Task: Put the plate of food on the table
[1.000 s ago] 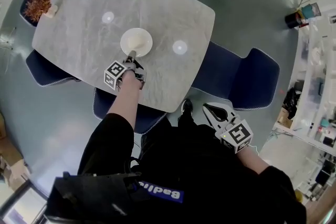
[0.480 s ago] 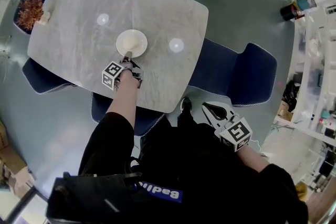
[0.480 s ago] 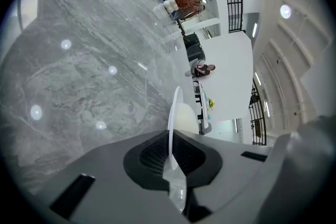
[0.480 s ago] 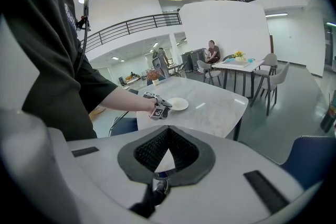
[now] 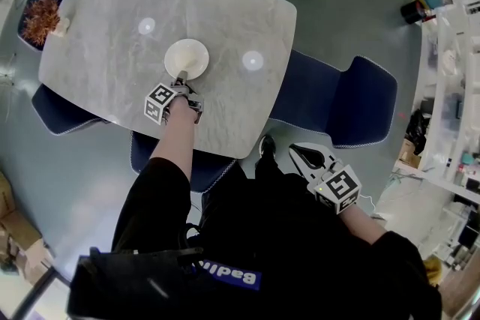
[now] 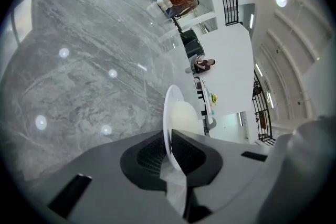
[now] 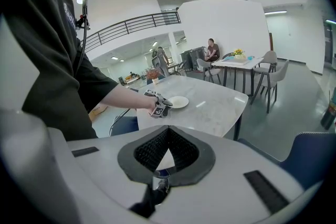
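Observation:
A white plate [image 5: 186, 58] with a pale mound of food [image 6: 185, 118] rests on the grey marble table [image 5: 112, 19]. My left gripper [image 5: 182, 79] is shut on the plate's near rim. In the left gripper view the rim [image 6: 169, 113] runs edge-on between the two dark pads of the left gripper [image 6: 169, 147]. The right gripper view shows the plate [image 7: 178, 102] and the left gripper [image 7: 159, 108] from the side on the table [image 7: 215, 107]. My right gripper [image 5: 294, 154] hangs off the table beside my body, and the right gripper [image 7: 168, 131] is shut with nothing in it.
Blue chairs stand at the table's near side [image 5: 202, 168], right [image 5: 337, 105] and left [image 5: 56, 116]. A reddish dried plant [image 5: 39, 17] sits at the far left corner. Shelves with clutter [image 5: 457, 101] line the right. More tables and a seated person [image 7: 212, 50] are farther off.
Only the head view has shifted a little to the left; the plate, the left gripper on its rim and the right gripper keep their places.

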The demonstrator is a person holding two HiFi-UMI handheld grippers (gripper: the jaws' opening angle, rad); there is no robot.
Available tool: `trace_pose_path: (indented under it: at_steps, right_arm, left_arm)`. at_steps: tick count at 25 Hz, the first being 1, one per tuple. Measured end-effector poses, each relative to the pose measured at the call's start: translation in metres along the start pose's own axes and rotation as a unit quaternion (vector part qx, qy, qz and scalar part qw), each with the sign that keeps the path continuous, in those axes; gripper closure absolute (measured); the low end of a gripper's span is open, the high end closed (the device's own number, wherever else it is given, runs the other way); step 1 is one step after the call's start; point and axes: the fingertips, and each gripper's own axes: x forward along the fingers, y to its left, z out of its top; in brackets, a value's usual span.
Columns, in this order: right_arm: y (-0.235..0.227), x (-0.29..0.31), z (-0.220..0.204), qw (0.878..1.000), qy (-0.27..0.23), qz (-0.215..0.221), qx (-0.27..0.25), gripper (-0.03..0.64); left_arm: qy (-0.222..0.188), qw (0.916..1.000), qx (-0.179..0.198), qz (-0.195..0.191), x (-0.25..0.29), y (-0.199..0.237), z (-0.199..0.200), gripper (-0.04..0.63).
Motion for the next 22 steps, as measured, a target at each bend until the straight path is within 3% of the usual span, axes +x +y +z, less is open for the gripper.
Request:
trace_pose_path:
  at_steps: [8,12,22]
  right_arm:
    - [-0.002,0.002,-0.005,1.000,-0.006,-0.001,-0.007,0.607]
    - [-0.001,0.002,-0.005,1.000,-0.004,-0.006,-0.002,0.607]
    - [-0.001,0.000,-0.006,1.000,-0.010,-0.010,0.000,0.607]
  left_arm:
    - [0.035,0.9975,0.051,0.035,0.002,0.001,0.001,0.561]
    - [0.067,0.9932,0.077,0.055,0.001,0.006,-0.006,0.520]
    - [0.115,0.9829,0.121,0.078,-0.005,0.009,-0.014,0.508]
